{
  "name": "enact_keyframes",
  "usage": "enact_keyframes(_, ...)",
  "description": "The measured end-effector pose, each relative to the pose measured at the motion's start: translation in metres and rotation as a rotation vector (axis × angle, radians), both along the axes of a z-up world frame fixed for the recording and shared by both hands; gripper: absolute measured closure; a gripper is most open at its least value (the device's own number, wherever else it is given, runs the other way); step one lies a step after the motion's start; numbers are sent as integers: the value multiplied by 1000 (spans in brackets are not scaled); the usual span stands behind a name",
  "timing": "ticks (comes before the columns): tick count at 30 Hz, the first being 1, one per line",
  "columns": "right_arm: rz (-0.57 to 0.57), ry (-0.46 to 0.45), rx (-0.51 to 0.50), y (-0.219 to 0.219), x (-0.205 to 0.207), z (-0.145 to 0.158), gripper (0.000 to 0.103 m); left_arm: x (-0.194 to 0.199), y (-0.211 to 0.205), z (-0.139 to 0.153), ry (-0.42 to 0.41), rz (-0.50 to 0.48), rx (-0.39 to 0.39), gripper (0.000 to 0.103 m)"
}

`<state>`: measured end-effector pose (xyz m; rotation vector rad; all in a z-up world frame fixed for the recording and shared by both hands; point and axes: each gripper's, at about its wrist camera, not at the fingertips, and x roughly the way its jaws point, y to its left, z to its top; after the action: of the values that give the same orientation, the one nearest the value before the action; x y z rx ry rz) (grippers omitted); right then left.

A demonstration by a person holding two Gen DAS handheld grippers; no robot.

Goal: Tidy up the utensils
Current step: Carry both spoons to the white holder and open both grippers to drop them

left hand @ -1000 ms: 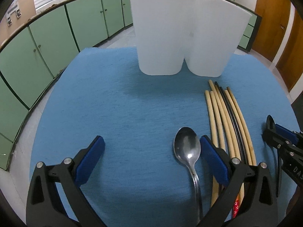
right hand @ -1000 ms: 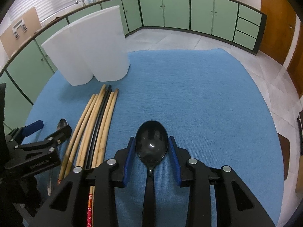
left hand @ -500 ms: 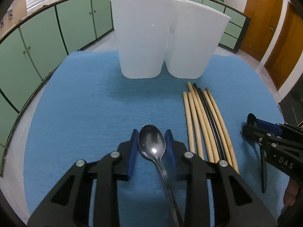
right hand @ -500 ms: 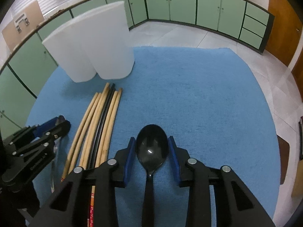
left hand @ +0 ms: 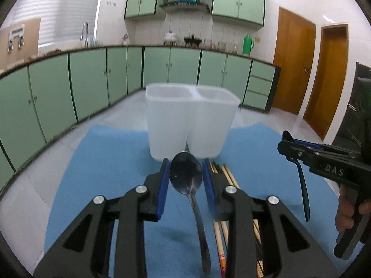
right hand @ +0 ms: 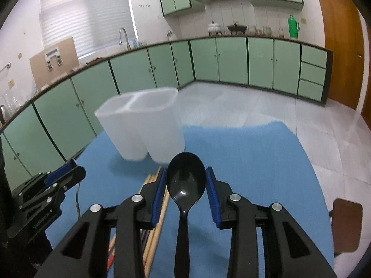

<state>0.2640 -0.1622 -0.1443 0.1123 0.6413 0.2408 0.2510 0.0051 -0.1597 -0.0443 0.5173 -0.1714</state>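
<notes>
Two spoons held: shiny steel spoon [left hand: 186, 173] clamped in left gripper [left hand: 185, 180], glossy black plastic spoon [right hand: 186, 176] in right gripper [right hand: 186, 185]; white two-compartment holder [left hand: 190, 120] at twelve o'clock, blue mat [left hand: 111, 162] bare between.

mat [left hand: 111, 162] blue | spoon [right hand: 185, 180] black | holder [left hand: 190, 125] seemingly white

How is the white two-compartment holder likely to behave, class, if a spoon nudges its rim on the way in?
The white holder stands tall on a narrower base, so a rim push could probably tip it. It looks like thin, translucent plastic and appears empty, so it is likely light and may slide on the blue mat.
</notes>
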Motion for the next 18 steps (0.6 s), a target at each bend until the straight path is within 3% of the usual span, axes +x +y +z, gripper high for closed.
enact_keyframes(10, 34, -158, 93, -2, 22, 39, 69, 2, 12, 32, -120, 6, -16, 76)
enact_keyframes(18, 47, -279, 168, 4, 62, 78, 69, 18, 14, 96, -278, -8, -61, 76)
